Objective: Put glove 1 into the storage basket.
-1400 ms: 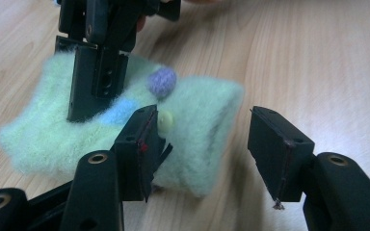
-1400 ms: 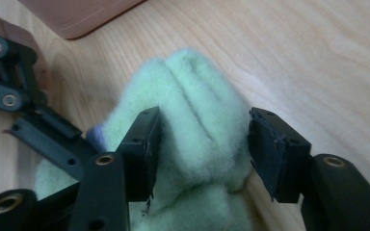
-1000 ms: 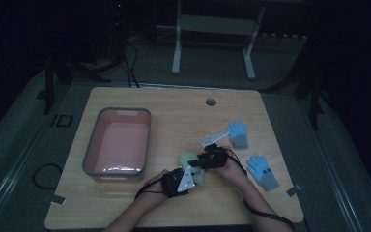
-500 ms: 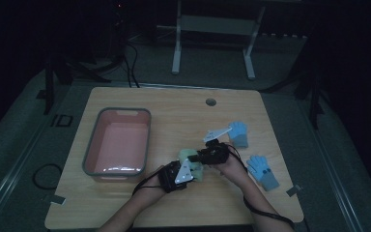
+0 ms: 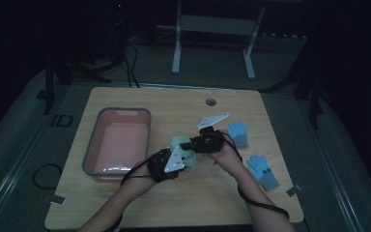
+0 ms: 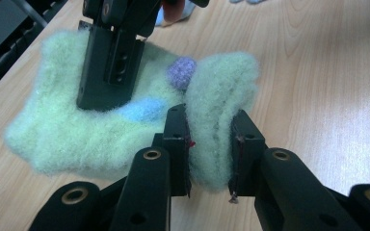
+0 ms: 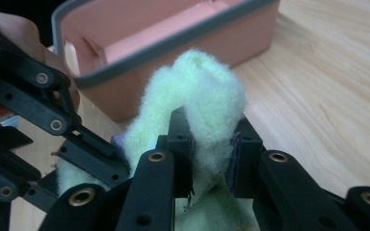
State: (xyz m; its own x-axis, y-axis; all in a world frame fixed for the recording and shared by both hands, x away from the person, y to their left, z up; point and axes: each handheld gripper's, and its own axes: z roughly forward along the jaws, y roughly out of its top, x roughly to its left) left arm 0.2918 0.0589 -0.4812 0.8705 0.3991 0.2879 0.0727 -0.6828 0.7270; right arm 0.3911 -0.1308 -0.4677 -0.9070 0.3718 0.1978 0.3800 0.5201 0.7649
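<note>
Fuzzy green glove (image 6: 125, 120) lies on the wooden table (image 5: 280, 193), pinched at both ends: left gripper (image 6: 211, 144) clamps one fold, right gripper (image 7: 211, 144) squeezes another. Just beyond sits the pink bin (image 5: 118, 142); two blue gloves (image 5: 263, 171) lie off right.

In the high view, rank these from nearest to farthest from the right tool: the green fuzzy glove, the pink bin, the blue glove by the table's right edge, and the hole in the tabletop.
From the right tool:
1. Green glove, clamped in its jaws.
2. Blue glove, lower right, and hole, straight above: too close to call.
3. Pink bin, far left.
</note>
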